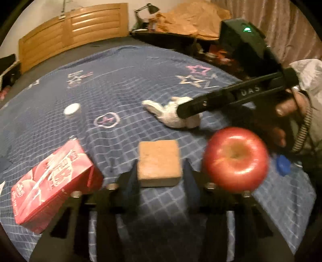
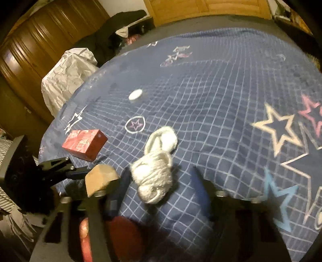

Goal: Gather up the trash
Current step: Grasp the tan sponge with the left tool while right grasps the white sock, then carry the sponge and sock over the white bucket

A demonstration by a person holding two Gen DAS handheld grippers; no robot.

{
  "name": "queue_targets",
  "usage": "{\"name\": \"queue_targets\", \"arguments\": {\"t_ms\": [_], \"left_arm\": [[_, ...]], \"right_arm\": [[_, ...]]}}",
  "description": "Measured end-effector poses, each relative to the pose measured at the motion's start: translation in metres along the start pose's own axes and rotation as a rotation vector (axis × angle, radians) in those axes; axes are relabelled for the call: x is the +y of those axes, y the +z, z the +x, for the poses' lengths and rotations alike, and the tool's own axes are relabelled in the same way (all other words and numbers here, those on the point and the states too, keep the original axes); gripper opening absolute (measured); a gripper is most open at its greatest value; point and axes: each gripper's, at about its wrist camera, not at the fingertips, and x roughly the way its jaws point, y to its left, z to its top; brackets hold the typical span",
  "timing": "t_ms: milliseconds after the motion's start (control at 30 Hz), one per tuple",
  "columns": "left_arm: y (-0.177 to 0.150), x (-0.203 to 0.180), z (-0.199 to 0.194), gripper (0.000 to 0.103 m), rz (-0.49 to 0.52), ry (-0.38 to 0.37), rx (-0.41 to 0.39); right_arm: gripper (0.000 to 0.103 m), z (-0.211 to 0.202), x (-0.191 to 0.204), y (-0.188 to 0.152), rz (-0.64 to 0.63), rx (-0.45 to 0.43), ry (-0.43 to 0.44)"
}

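A tan block lies on the blue star bedspread between the fingers of my left gripper, which is open around it. A crumpled white wad lies farther back; it also shows in the right wrist view. My right gripper is open with the wad between its fingertips; its black body reaches in from the right in the left wrist view. A red carton lies at left, a red apple at right, a white cap farther back.
A blue cap lies by the apple. A wooden headboard and a lamp stand behind the bed. A crumpled white bag sits off the bed's left edge, by a dark wooden wardrobe.
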Motion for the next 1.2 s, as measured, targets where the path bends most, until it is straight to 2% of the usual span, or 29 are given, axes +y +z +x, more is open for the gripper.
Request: {"name": "queue_targets", "arguments": {"t_ms": [33,233,333,467,633,800,1000,1200], "left_arm": [[0.0,0.001,-0.004,0.036,-0.006,-0.003,-0.01],[0.002,-0.004,-0.039,0.035,-0.013,0.053,-0.102],[0.002,-0.008,-0.059,0.035,-0.027,0.106,-0.127],[-0.001,-0.016,-0.091,0.035,-0.115,0.222,-0.165],[-0.006,-0.044,-0.132,0.035,-0.246,0.326,-0.244],[-0.01,-0.091,-0.154,0.035,-0.283,0.459,-0.295],[-0.011,-0.148,-0.163,0.035,-0.276,0.469,-0.325],[0.004,-0.205,-0.153,0.035,-0.206,0.42,-0.333]], "right_arm": [[0.035,-0.003,0.002,-0.001,-0.001,-0.016,-0.002],[0.034,-0.044,0.007,-0.008,0.03,-0.128,-0.014],[0.034,-0.073,0.016,-0.019,0.036,-0.182,-0.023],[0.034,-0.116,0.039,-0.047,0.007,-0.261,-0.06],[0.034,-0.166,0.087,-0.097,-0.073,-0.385,-0.163],[0.034,-0.207,0.141,-0.158,-0.185,-0.514,-0.31],[0.034,-0.258,0.18,-0.231,-0.253,-0.651,-0.483],[0.034,-0.322,0.168,-0.284,-0.196,-0.736,-0.596]]}}
